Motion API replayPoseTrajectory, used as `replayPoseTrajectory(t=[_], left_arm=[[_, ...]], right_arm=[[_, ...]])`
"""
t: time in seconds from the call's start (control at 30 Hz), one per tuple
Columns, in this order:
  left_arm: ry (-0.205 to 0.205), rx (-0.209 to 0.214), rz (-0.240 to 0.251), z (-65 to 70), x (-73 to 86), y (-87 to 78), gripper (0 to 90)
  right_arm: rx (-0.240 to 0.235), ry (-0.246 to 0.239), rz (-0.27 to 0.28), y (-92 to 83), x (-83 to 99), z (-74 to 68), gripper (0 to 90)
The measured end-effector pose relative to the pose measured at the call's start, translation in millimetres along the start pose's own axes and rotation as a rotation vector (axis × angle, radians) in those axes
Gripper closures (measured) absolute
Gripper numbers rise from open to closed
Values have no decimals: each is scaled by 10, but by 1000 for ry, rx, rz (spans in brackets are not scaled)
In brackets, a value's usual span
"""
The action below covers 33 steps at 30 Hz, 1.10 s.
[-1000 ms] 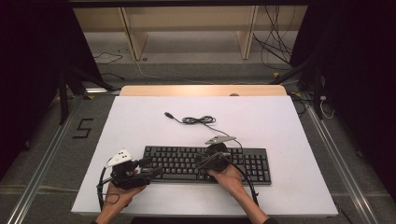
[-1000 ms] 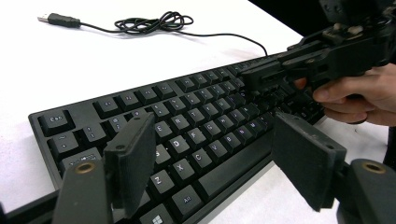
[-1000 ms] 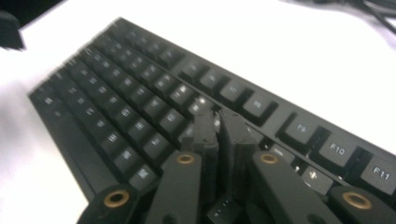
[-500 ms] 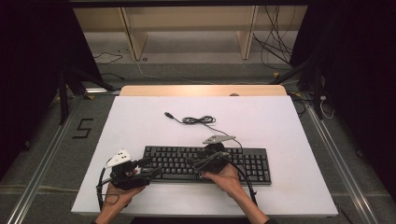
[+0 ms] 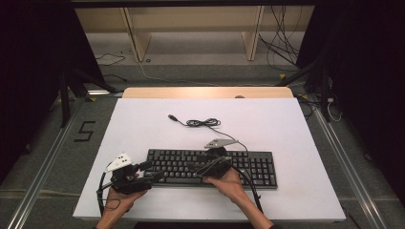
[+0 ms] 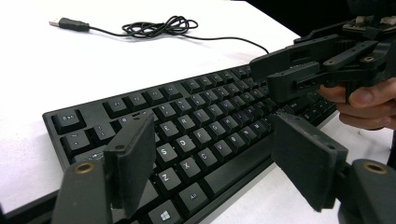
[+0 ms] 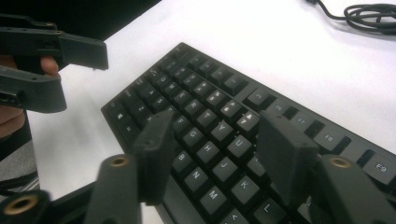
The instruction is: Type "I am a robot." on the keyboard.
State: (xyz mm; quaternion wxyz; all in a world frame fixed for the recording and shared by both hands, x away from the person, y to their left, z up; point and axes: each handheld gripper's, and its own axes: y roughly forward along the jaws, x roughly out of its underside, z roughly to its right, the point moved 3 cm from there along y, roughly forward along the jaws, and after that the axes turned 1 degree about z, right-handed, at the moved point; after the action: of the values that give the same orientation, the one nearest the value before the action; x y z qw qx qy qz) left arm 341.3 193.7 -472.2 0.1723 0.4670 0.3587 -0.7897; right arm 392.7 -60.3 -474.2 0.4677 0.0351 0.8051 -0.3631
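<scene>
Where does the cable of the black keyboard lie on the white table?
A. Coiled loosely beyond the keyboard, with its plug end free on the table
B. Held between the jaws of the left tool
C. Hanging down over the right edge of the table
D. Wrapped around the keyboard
A: in the high view the cable lies in a loose coil on the table beyond the keyboard, its plug resting free.
</scene>
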Motion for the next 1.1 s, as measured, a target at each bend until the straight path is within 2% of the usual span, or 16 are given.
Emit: replayPoseTrajectory(t=[0.53, 0.7, 1.1], left_arm=[[1, -5, 4, -23, -1, -5, 300], [3, -2, 1, -18, 1, -2, 299], [7, 1, -3, -13, 7, 9, 299]], right_arm=[[-9, -40, -37, 97, 44, -105, 831], [-19, -57, -58, 155, 78, -145, 900], [-22, -69, -95, 283, 131, -201, 900]])
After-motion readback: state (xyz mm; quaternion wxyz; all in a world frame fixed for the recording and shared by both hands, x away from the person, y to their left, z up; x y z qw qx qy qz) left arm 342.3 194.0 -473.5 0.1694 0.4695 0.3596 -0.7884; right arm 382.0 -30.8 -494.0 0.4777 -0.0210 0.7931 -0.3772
